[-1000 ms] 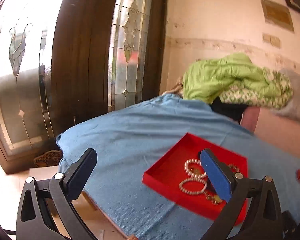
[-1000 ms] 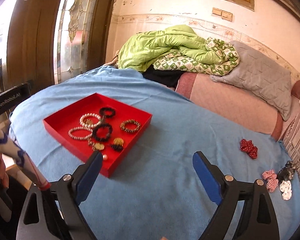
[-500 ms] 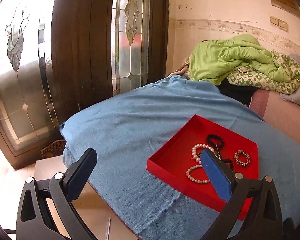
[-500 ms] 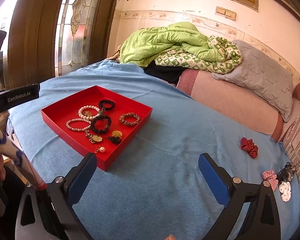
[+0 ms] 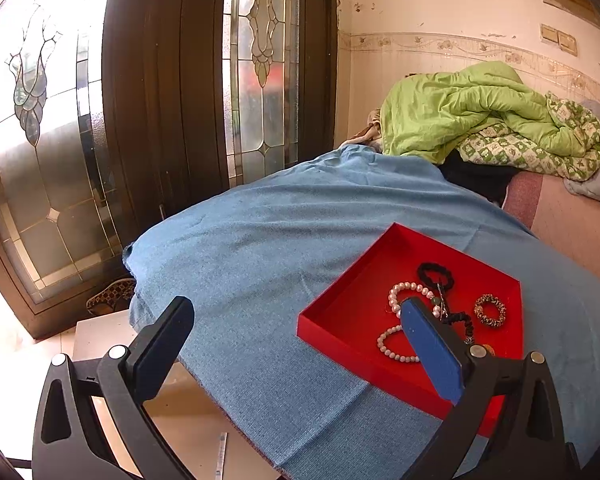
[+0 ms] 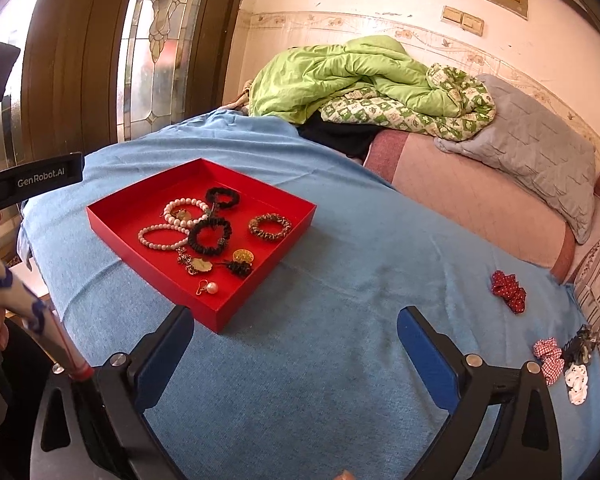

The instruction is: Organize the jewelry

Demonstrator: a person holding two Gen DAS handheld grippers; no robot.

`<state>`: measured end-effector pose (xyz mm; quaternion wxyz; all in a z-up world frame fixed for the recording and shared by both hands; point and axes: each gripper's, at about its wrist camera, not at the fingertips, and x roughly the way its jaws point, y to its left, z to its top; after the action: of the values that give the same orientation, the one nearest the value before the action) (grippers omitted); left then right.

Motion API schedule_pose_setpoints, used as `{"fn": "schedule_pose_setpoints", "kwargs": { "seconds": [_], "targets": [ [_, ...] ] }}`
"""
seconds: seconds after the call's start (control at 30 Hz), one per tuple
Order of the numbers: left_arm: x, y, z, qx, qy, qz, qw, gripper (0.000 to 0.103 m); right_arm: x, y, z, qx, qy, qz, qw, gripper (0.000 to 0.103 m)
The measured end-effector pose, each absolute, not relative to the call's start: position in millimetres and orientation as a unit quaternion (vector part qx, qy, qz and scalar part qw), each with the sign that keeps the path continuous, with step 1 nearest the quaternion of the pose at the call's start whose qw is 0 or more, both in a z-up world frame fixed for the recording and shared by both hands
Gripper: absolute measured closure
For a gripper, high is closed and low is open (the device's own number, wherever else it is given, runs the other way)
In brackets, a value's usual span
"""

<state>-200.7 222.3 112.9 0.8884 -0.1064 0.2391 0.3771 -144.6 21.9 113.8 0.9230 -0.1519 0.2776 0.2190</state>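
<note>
A red tray [image 6: 148,252] lies on the blue cloth [image 6: 340,272] and holds pearl bracelets [image 6: 162,236], black scrunchies [image 6: 210,234], a brown beaded bracelet [image 6: 270,226], gold pendants and a pearl earring [image 6: 210,288]. My right gripper [image 6: 294,320] hangs open and empty over the cloth, just right of the tray's near corner. A red scrunchie [image 6: 508,286] and several more scrunchies [image 6: 548,356] lie far right. In the left wrist view, my left gripper [image 5: 296,312] is open over the cloth's left side. Its right finger covers part of the red tray [image 5: 328,320].
A green quilt [image 6: 340,76] and a grey pillow [image 6: 540,160] are heaped at the back on the pink mattress [image 6: 460,192]. Dark leaded-glass doors [image 5: 160,100] stand left. The cloth's edge [image 5: 228,408] drops to the pale floor, where a patterned slipper [image 5: 108,298] lies.
The left wrist view has swung upright, so more of the tray shows behind the right finger. The right gripper's jaws have spread a little wider; it has otherwise stayed in place.
</note>
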Motion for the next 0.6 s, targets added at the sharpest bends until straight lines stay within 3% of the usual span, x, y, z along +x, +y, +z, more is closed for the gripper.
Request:
{"fn": "schedule_pose_setpoints", "kwargs": {
  "seconds": [0.6],
  "targets": [
    [-198.2,221.9,113.0,-0.099,0.241,0.38,0.888,0.0,-143.0,22.4,108.3,-0.155,0.285,0.219,0.92,0.0]
  ]
}}
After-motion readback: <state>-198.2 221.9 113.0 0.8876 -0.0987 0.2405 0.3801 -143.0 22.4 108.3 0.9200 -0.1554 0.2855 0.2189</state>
